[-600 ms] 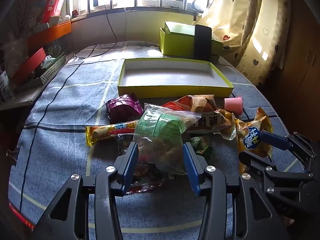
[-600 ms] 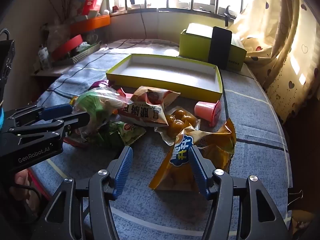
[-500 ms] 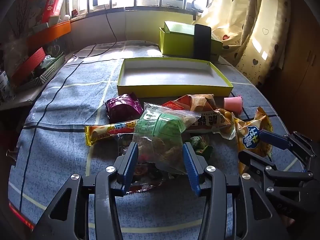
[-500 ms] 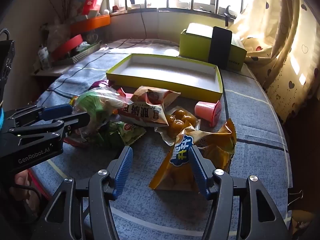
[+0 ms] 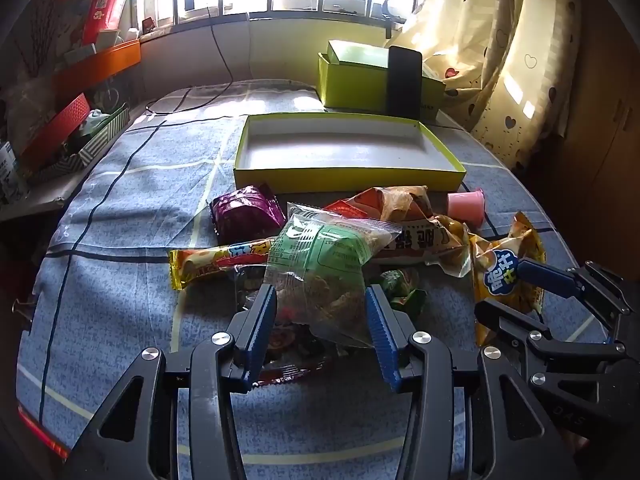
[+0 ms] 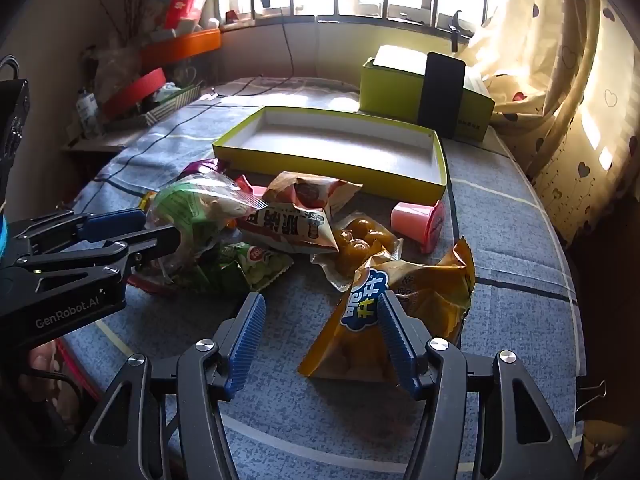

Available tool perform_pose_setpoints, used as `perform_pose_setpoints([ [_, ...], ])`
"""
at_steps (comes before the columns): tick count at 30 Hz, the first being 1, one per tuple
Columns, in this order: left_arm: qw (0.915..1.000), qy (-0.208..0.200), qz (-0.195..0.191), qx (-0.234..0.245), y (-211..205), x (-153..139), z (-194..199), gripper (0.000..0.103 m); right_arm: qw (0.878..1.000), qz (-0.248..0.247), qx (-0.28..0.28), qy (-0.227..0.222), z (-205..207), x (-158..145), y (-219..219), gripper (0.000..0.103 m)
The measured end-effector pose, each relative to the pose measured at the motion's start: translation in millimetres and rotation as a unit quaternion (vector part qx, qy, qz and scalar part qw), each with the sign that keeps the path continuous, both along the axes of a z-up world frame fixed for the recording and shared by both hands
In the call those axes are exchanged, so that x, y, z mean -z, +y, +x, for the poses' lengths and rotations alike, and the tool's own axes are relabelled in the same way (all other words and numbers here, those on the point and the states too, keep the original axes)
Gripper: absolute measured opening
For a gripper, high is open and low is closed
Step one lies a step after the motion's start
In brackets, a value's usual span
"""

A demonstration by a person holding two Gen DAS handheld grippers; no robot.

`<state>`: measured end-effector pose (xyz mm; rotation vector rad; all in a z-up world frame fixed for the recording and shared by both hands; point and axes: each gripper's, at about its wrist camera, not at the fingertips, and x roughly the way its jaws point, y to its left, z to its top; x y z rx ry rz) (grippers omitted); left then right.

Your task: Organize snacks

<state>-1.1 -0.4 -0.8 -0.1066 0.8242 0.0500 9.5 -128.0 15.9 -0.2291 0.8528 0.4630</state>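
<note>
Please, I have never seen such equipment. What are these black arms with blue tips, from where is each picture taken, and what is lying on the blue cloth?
There is no robot here. A person holds one hand tool in each hand. Each tool has two jaws with blue pads and a small camera that looks forward along them. One picture comes from the left tool and one from the right, and each also shows the other tool at its side.

On the blue checked cloth a pile of snack packets lies in front of an empty yellow tray, with a pink cup on its side.

The left gripper appears closed on a clear bag with a green label. The right gripper is open. An orange packet lies at its right jaw, not gripped.
</note>
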Motion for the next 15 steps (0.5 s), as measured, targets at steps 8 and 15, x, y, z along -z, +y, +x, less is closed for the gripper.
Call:
perform_pose_setpoints([
  [8, 1.0, 0.002, 0.0, 0.0, 0.3, -0.1, 0.6, 0.047, 1.0, 0.0, 0.0, 0.0, -0.1, 0.2, -0.2, 0.059],
  [15, 1.0, 0.002, -0.001, 0.0, 0.5, -0.2, 0.4, 0.047, 1.0, 0.0, 0.0, 0.001, -0.5, 0.4, -0.4, 0.059],
])
